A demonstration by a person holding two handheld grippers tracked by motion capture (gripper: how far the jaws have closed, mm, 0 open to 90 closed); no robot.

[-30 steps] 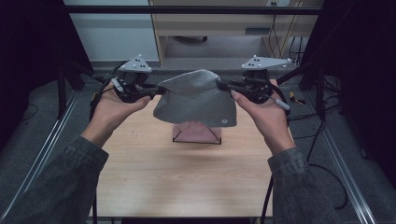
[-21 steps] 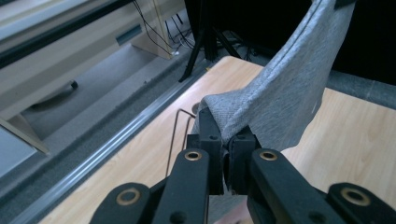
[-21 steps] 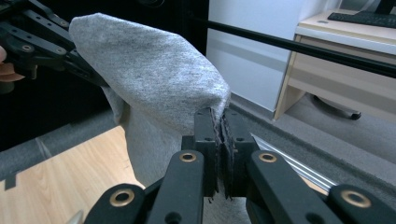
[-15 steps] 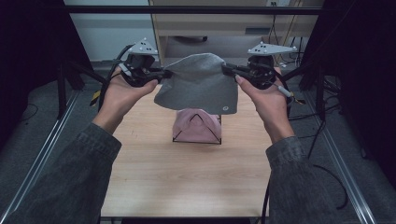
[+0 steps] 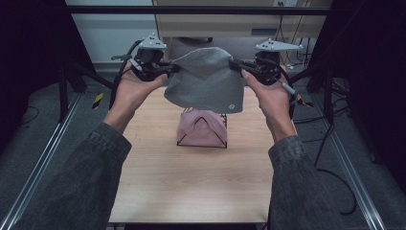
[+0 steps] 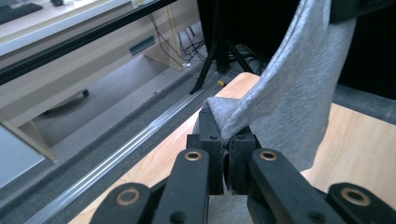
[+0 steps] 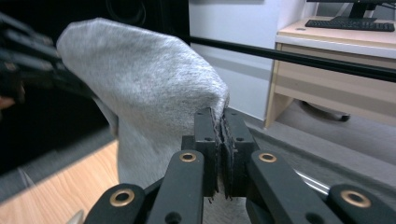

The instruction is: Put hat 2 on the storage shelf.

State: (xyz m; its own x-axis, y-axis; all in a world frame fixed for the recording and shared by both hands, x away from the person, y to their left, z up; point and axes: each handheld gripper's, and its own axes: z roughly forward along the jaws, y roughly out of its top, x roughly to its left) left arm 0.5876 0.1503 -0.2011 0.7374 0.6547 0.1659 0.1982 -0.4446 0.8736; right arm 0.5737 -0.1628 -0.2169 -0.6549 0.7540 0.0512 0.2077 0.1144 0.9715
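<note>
The soft grey knitted cloth point(image 5: 206, 81), a small garment with a pale round tag near its lower hem, hangs in the air between the two grippers, stretched from one to the other. The left gripper point(image 5: 165, 69) has its black jaws pressed fully together on one upper corner of the fabric; in the left gripper view the knit bunches into a small peak right at the jaw tips point(image 6: 224, 128) and the rest drapes away beyond and below them. The right gripper point(image 5: 237, 63) is likewise clamped tight on the opposite corner, the cloth edge pinched at its tips point(image 7: 218, 114) and the body of the garment spreading off to the side facing the other tool.

Holding by two corners, well apart, likely serves to keep the piece spread flat and its hem free, so that it can be laid down squarely. Directly beneath the hanging hem, below both tools, stands a thin black wire frame point(image 5: 202, 128) covered by a pink cloth point(image 5: 198, 132) on the light wooden table point(image 5: 191, 187). The grey piece seems poised to be draped over it.
</note>
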